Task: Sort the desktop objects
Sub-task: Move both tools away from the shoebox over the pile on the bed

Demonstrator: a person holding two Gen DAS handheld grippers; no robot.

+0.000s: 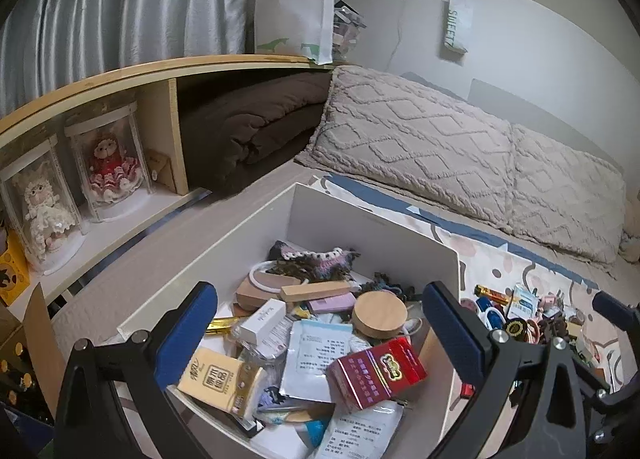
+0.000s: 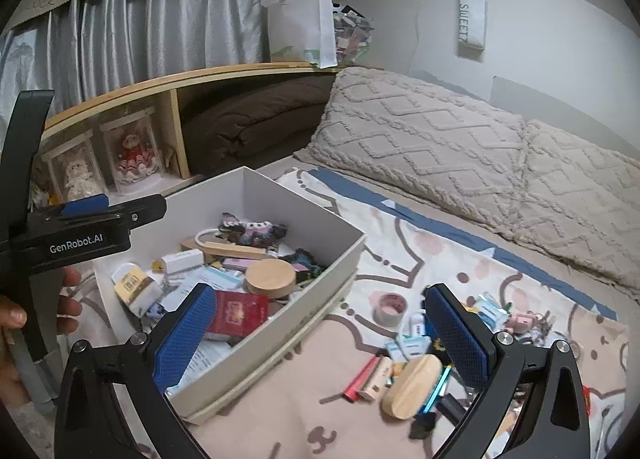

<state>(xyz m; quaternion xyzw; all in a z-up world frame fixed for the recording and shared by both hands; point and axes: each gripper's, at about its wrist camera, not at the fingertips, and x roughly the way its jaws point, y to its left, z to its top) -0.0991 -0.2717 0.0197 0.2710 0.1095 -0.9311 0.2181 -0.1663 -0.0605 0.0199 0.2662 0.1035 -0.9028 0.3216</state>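
A white box point(image 1: 372, 221) point(image 2: 256, 343) on the bed holds several sorted items: a red carton point(image 1: 378, 375) point(image 2: 238, 313), a round wooden lid point(image 1: 380, 315) point(image 2: 271, 276), a wooden block point(image 1: 316, 291), a yellow tissue pack point(image 1: 220, 383) and paper sachets. My left gripper point(image 1: 316, 333) hovers open over the box, nothing between its fingers. My right gripper point(image 2: 320, 333) is open above the box's near right corner, empty. On the sheet to the right lies a loose pile: an oval wooden piece point(image 2: 412, 385), a tape roll point(image 2: 390, 308), small packets point(image 2: 412, 343) point(image 1: 524, 301).
The left gripper's body point(image 2: 76, 237), held by a hand point(image 2: 16, 319), shows at the left of the right wrist view. Quilted pillows point(image 1: 460, 155) point(image 2: 460, 147) line the wall behind. A wooden shelf point(image 1: 120, 75) with dolls in cases point(image 1: 112, 167) stands at left.
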